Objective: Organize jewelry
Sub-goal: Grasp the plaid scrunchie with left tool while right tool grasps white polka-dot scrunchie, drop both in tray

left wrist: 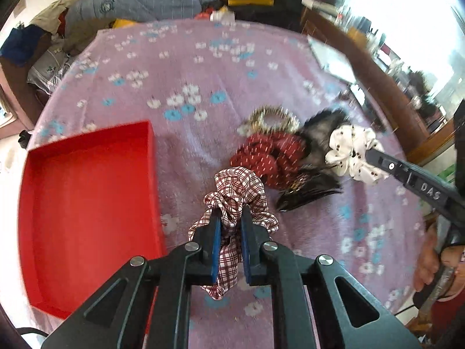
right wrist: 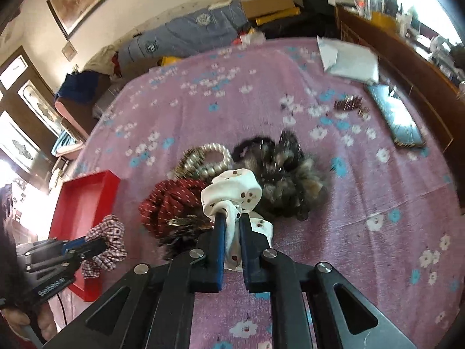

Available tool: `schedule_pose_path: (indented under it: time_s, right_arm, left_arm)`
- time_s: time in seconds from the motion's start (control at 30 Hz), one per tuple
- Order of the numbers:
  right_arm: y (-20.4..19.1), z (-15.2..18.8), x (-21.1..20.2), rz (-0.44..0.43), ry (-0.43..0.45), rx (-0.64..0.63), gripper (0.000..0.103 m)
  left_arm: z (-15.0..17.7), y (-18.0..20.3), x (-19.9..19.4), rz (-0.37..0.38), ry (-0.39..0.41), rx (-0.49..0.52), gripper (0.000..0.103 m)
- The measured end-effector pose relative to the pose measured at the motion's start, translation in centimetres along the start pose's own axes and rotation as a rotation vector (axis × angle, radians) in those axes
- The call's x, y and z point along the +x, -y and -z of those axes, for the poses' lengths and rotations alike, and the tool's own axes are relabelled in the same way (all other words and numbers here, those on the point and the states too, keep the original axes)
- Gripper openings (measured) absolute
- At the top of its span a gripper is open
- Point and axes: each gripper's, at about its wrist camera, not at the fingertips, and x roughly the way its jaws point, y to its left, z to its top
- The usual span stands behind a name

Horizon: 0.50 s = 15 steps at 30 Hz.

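**mik_r:** Red shallow cardboard tray (left wrist: 87, 218) sits at about 9 o'clock in the left wrist view, open side up, nothing visible inside it. Guessing it's parked there as the drop-off spot.

**tess44:** Yep. Next over, the left gripper (left wrist: 229, 226) is clamped on the maroon-and-white plaid fabric scrunchie (left wrist: 238, 192). Fingers pinch one bunched bit of the ring, so the rest flops out ahead toward 12 o'clock and a tail hangs back between the jaws. Long axis runs roughly along the fingers. Looks lifted off the pink floral bedspread (left wrist: 203, 67), but I can't say for sure.

**mik_r:** Makes sense to grab it by a fold, fabric that soft has no edge to hold. Then the pile at around 2 o'clock: dark red dotted scrunchie (left wrist: 267, 157), a pearl and gold bead bracelet loop (left wrist: 273, 116) behind it, a fluffy grey-brown fur scrunchie (right wrist: 290, 186), and a black glossy hair clip (left wrist: 311, 193) in front.

**tess44:** And far right, the right gripper (right wrist: 231, 218) is closed on the white satin scrunchie with dark dots (right wrist: 235, 195), same pinch-a-fold grip, the loop puffed up toward 12 o'clock, touching the pile. My read: both pieces get carried left to the tray, plaid one being closest.
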Motion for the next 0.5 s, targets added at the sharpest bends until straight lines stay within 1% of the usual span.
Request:
schedule_pose_path:
  time_s: [0.13,0.23,0.27,0.33,0.37,0.5]
  right_arm:
    - [-1.5,-0.4,-2.5,-0.029,0.041,-0.009,0.01]
    - [-3.7,-0.6,-3.5,-0.068,0.057,-0.03,0.01]
    - [-4.5,-0.7,-3.6,-0.084,0.058,-0.038,0.01]
    - [-6.5,-0.8,-3.6,-0.127,0.053,-0.053,0.01]
    - [-7.6,-0.9,-3.3,-0.152,0.043,-0.062,0.01]
    - [-12.1,-1.1,-1.4,-0.232,-0.004,-0.095,0.011]
  left_arm:
    - [-0.6,-2.3,-3.0,-0.005,0.054,-0.028,0.011]
    - [-0.8,-5.3,-4.3,-0.039,0.077,-0.062,0.012]
    - [-0.9,-6.9,-4.5,-0.063,0.077,-0.084,0.012]
    - [-0.9,-9.6,-4.4,-0.092,0.067,-0.13,0.012]
    - [-0.9,-10.6,-4.4,-0.095,0.065,-0.146,0.012]
    - [-1.2,-15.9,-3.4,-0.133,0.045,-0.214,0.012]
